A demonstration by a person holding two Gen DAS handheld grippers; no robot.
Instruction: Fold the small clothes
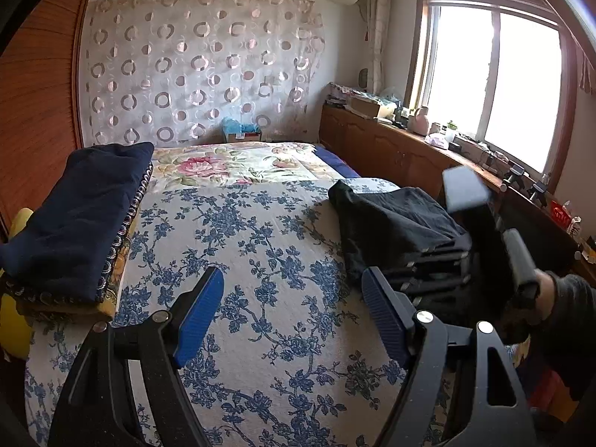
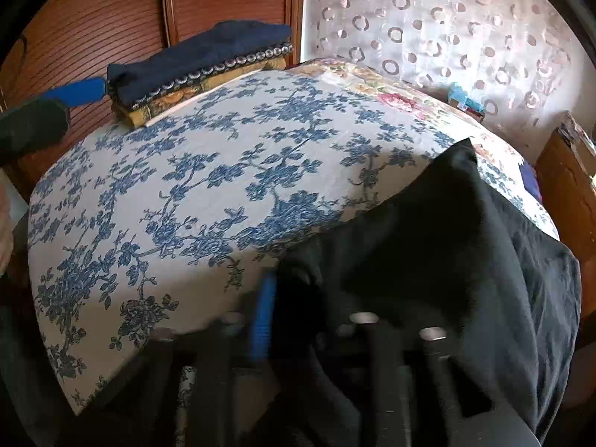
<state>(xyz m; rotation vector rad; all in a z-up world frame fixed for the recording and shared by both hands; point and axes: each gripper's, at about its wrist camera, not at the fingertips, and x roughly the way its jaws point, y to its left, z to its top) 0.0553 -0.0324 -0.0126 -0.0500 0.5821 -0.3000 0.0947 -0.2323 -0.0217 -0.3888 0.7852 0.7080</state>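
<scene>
A black garment (image 1: 395,227) lies folded on a pile of dark clothes at the right edge of the bed; it also fills the lower right of the right wrist view (image 2: 447,246). My left gripper (image 1: 294,316) is open and empty above the blue-flowered bedspread (image 1: 260,246), left of the black pile. My right gripper (image 2: 290,298) is shut on the black garment's near edge; its blue pad (image 2: 264,320) shows beside the cloth. The right hand and tool (image 1: 521,272) show in the left wrist view, at the pile.
A folded stack with a navy cloth on top (image 1: 78,219) sits at the bed's left edge, also in the right wrist view (image 2: 201,63). A wooden wardrobe (image 1: 33,111) stands left. A cluttered low cabinet (image 1: 409,149) runs under the window on the right.
</scene>
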